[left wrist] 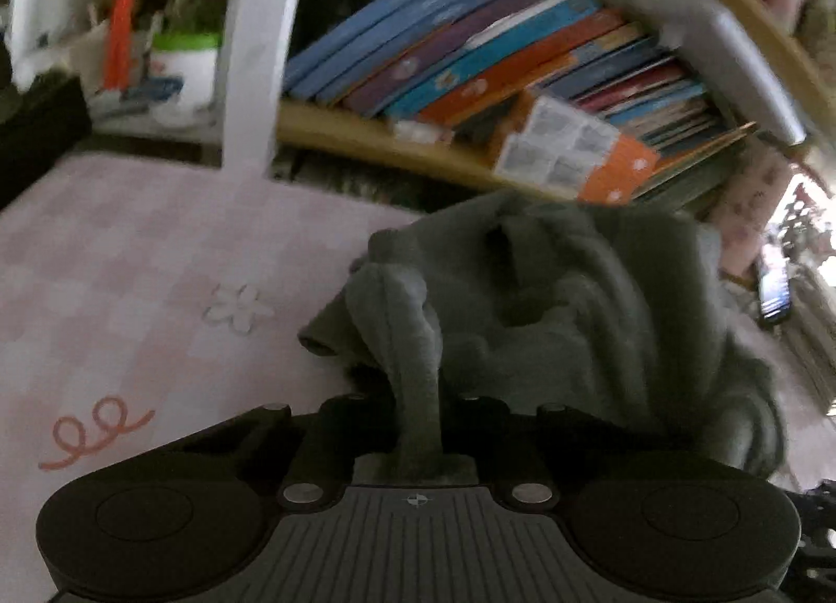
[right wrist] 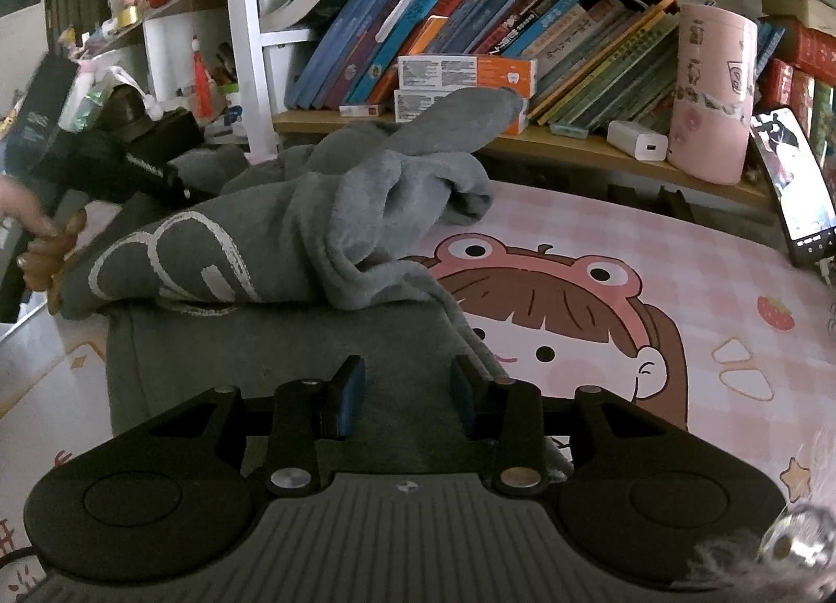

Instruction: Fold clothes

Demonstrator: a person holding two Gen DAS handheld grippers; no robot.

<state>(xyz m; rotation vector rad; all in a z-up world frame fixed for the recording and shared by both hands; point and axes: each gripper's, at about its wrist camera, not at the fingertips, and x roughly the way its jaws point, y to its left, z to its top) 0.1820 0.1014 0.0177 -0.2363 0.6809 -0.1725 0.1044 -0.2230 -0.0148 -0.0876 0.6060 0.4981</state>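
A grey sweatshirt point(right wrist: 292, 237) with white lettering lies bunched on the pink cartoon desk mat point(right wrist: 679, 300). In the left wrist view my left gripper point(left wrist: 418, 425) is shut on a fold of the grey sweatshirt point(left wrist: 548, 300) and holds it lifted off the mat point(left wrist: 130, 263). In the right wrist view my right gripper point(right wrist: 407, 386) is open, its blue pads point(right wrist: 351, 389) over the flat lower part of the sweatshirt, gripping nothing. The left gripper's black body point(right wrist: 130, 159) shows at the far left, held by a hand.
A shelf of books point(right wrist: 470, 44) and orange boxes point(right wrist: 465, 72) runs along the back of the desk. A pink cylinder point(right wrist: 713, 96), a white charger point(right wrist: 637, 140) and a phone point(right wrist: 799, 185) stand at the right. A white shelf post point(left wrist: 251, 54) rises at the back left.
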